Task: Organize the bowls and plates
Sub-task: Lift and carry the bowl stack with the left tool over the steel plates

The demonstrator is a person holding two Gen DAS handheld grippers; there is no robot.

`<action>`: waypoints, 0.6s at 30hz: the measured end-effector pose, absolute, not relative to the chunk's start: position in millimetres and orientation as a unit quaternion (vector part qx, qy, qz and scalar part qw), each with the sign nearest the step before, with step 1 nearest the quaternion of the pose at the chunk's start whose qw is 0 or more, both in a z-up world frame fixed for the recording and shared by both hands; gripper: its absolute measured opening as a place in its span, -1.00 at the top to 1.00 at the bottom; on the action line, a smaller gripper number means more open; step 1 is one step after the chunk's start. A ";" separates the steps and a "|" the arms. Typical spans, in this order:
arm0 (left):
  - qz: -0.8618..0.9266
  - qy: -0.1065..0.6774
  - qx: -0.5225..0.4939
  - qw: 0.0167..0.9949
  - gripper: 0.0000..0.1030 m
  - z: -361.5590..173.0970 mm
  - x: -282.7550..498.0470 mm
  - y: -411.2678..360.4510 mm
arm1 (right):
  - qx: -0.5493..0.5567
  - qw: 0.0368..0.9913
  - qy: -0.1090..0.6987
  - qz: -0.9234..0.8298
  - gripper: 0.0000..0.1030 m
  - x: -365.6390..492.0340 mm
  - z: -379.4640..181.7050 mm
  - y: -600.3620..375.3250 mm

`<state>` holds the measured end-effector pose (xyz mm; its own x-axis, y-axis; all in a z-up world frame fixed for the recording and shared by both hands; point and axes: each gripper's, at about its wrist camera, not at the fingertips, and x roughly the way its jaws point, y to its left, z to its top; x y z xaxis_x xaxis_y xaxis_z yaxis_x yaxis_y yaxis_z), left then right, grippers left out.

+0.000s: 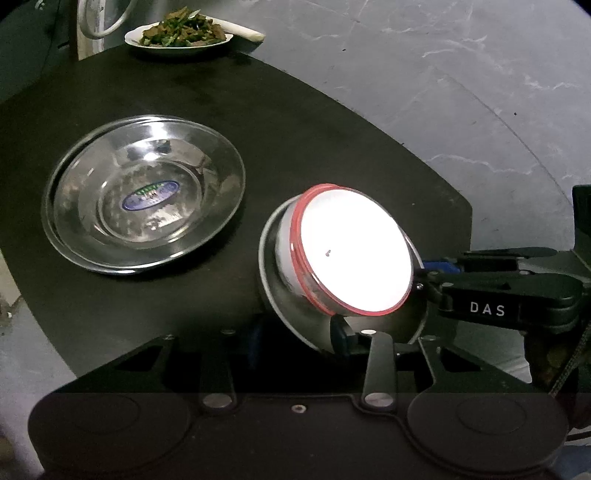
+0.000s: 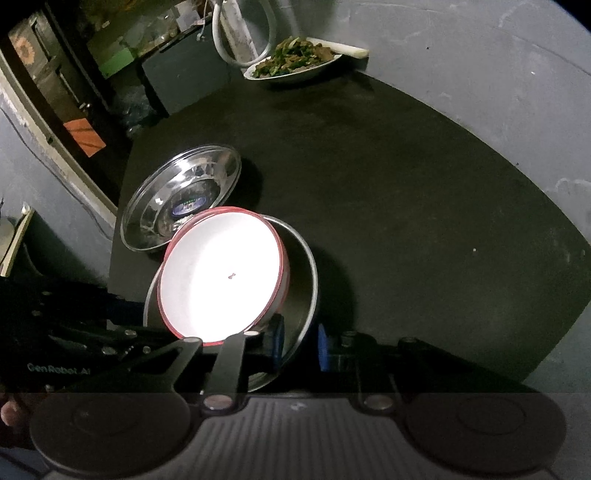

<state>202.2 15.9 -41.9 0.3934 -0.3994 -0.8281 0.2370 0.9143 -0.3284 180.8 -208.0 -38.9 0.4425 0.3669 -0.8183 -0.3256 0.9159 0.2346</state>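
**Two grippers on one tilted plate and bowl**

Far left on the black tabletop (image 1: 295,122) lies a stack of shiny steel plates (image 1: 144,194), flat, with a blue oval sticker in the middle of the top one. It sits apart from everything else, untouched.

Just to its right, a second steel plate (image 1: 284,295) is tipped up on edge rather than lying flat, and inside it rests a white bowl with a red rim (image 1: 354,254), tilted along with it, so brightly lit that its inside is washed out. A small dark speck shows near the bowl's centre.

The left gripper (image 1: 345,338) comes in from below, its blue-padded fingers closed on the lower edge of that plate, where the bowl's rim also sits; whether the bowl is pinched too, I cannot tell. The right gripper (image 2: 299,347) comes in from the right side. From its own camera one blue pad sits inside the plate's edge and the other outside, jaws straddling the rim, but whether they press on it is not clear.

At the far edge of the table stands a white dish of cooked greens (image 1: 179,33).
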 end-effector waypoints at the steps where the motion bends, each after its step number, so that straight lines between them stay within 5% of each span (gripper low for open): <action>1: -0.191 0.518 -0.076 0.831 0.22 -40.9 203.1 16.6 | 0.025 0.850 0.486 0.202 0.60 180.3 -39.1 -208.0; 10: -0.187 0.547 -0.132 0.805 0.24 -53.3 226.5 27.4 | 0.080 0.849 0.492 0.175 0.56 179.5 -42.2 -212.0; 13: -0.188 0.540 -0.135 0.809 0.47 -52.3 229.8 26.5 | 0.105 0.845 0.497 0.169 0.51 179.1 -46.1 -214.8; 18: -0.191 0.524 -0.108 0.823 0.53 -50.3 230.1 20.8 | 0.125 0.847 0.492 0.158 0.47 172.9 -50.8 -215.4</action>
<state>230.1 20.8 -50.2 0.3783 -0.4267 -0.8215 0.2010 0.9041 -0.3771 172.9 -215.4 -50.8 0.4669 0.3909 -0.7932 -0.1443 0.9186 0.3678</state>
